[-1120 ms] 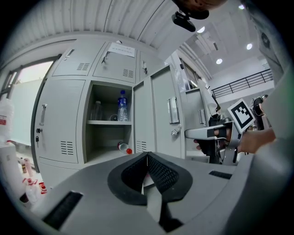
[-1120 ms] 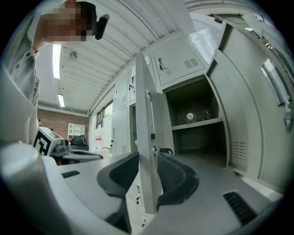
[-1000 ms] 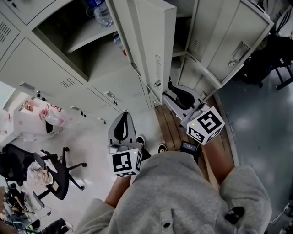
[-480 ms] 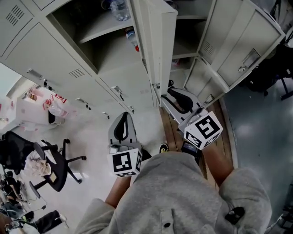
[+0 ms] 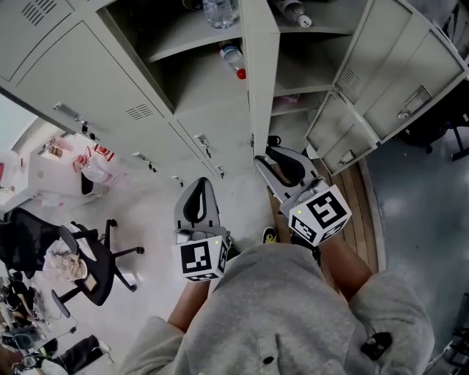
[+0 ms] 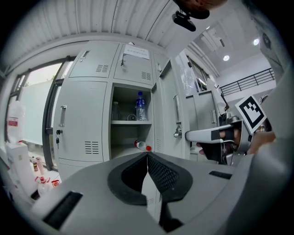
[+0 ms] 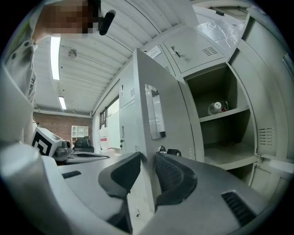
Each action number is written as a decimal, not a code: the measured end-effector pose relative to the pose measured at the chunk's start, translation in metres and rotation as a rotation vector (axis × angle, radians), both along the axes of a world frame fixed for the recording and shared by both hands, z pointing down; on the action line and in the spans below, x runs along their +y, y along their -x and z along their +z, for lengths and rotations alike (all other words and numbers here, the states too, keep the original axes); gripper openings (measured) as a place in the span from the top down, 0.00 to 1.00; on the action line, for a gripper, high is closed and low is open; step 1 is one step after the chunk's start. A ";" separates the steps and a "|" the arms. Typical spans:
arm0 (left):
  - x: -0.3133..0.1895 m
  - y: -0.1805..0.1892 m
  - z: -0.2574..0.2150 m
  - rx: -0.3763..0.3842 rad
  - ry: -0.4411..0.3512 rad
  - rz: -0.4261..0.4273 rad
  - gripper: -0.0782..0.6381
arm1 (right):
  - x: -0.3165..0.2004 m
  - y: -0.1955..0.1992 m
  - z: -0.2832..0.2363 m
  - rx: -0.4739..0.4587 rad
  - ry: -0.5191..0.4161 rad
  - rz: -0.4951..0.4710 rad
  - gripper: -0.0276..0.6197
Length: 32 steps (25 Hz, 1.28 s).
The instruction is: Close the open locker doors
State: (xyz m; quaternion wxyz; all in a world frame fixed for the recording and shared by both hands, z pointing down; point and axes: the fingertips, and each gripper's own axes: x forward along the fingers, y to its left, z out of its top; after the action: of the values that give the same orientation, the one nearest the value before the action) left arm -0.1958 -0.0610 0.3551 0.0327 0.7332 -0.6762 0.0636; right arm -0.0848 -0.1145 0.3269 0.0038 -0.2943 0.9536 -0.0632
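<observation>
A tall grey locker door (image 5: 261,80) stands open, edge-on in the head view. Left of it is an open compartment (image 5: 183,51) holding an upright bottle (image 5: 220,11) and a lying red-capped bottle (image 5: 233,58). My right gripper (image 5: 265,155) is level at that door's free edge. In the right gripper view the door (image 7: 158,114) runs down into the gap of the gripper (image 7: 148,157). Its jaws have just been closing and stand open; I see no pad pressing. My left gripper (image 5: 198,187) hangs left of the door, shut and empty (image 6: 147,155).
Two more locker doors stand open at the right, an upper (image 5: 410,66) and a lower (image 5: 341,139). A wooden platform (image 5: 359,212) lies under them. An office chair (image 5: 88,271) and white bags (image 5: 66,172) are on the floor at the left.
The lockers have slid right and down in the head view. The middle door now shows almost edge-on. My right gripper has drawn left, up to that door's edge; the left gripper has kept its spot.
</observation>
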 end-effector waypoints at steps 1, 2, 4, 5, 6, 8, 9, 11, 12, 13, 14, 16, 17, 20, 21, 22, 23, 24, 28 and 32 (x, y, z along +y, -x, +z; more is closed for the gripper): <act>0.001 0.006 0.000 0.000 0.001 -0.001 0.88 | 0.001 0.007 0.000 -0.002 0.008 0.007 0.78; 0.001 0.013 0.000 0.001 0.003 -0.003 0.88 | 0.001 0.014 0.001 -0.003 0.015 0.013 0.78; 0.002 0.024 -0.001 0.003 0.005 -0.004 0.88 | 0.002 0.027 0.000 0.000 0.019 0.019 0.78; 0.002 0.030 -0.001 0.004 0.005 -0.004 0.88 | 0.002 0.034 0.000 0.002 0.018 0.023 0.78; 0.002 0.035 -0.001 0.004 0.006 -0.003 0.88 | 0.001 0.040 0.000 0.003 0.017 0.029 0.79; 0.003 0.047 0.000 0.004 0.008 -0.001 0.88 | 0.000 0.051 0.000 0.006 0.018 0.044 0.79; 0.003 0.052 0.001 0.005 0.009 -0.001 0.88 | 0.000 0.057 0.001 0.007 0.022 0.050 0.80; 0.004 0.064 0.000 0.010 0.006 -0.003 0.88 | -0.001 0.068 0.001 0.006 0.034 0.060 0.80; 0.003 0.069 -0.001 0.011 0.003 -0.004 0.88 | -0.002 0.074 0.001 0.006 0.037 0.064 0.80; 0.003 0.075 -0.002 0.012 0.000 -0.005 0.88 | -0.003 0.080 0.000 0.007 0.037 0.068 0.81; 0.002 0.080 -0.003 0.013 -0.002 -0.006 0.88 | -0.005 0.086 0.000 0.009 0.037 0.071 0.81; 0.002 0.090 -0.003 0.015 -0.004 -0.009 0.88 | -0.007 0.097 -0.001 0.014 0.040 0.074 0.82; 0.001 0.096 -0.003 0.015 -0.004 -0.010 0.88 | -0.009 0.103 -0.001 0.016 0.043 0.075 0.82; 0.001 0.110 -0.003 0.015 -0.007 -0.017 0.88 | -0.013 0.118 -0.001 0.020 0.046 0.083 0.83; 0.000 0.114 -0.003 0.015 -0.010 -0.019 0.88 | -0.014 0.122 -0.001 0.020 0.045 0.087 0.83; 0.000 0.119 -0.004 0.015 -0.013 -0.021 0.88 | -0.016 0.127 -0.001 0.020 0.044 0.091 0.84; 0.000 0.123 -0.004 0.016 -0.015 -0.023 0.88 | -0.018 0.131 -0.001 0.020 0.044 0.096 0.84; 0.000 0.128 -0.003 0.017 -0.016 -0.025 0.88 | -0.019 0.135 -0.001 0.021 0.044 0.102 0.85; -0.001 0.145 -0.003 0.016 -0.021 -0.033 0.88 | -0.026 0.152 -0.001 0.024 0.035 0.123 0.86; -0.003 0.162 -0.002 0.014 -0.021 -0.037 0.88 | -0.036 0.170 -0.002 0.030 0.019 0.127 0.87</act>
State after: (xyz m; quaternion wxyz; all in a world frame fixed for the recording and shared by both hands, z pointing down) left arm -0.3582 -0.0635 0.3535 0.0308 0.7212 -0.6902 0.0506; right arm -0.2552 -0.1501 0.3248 -0.0092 -0.3552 0.9323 -0.0675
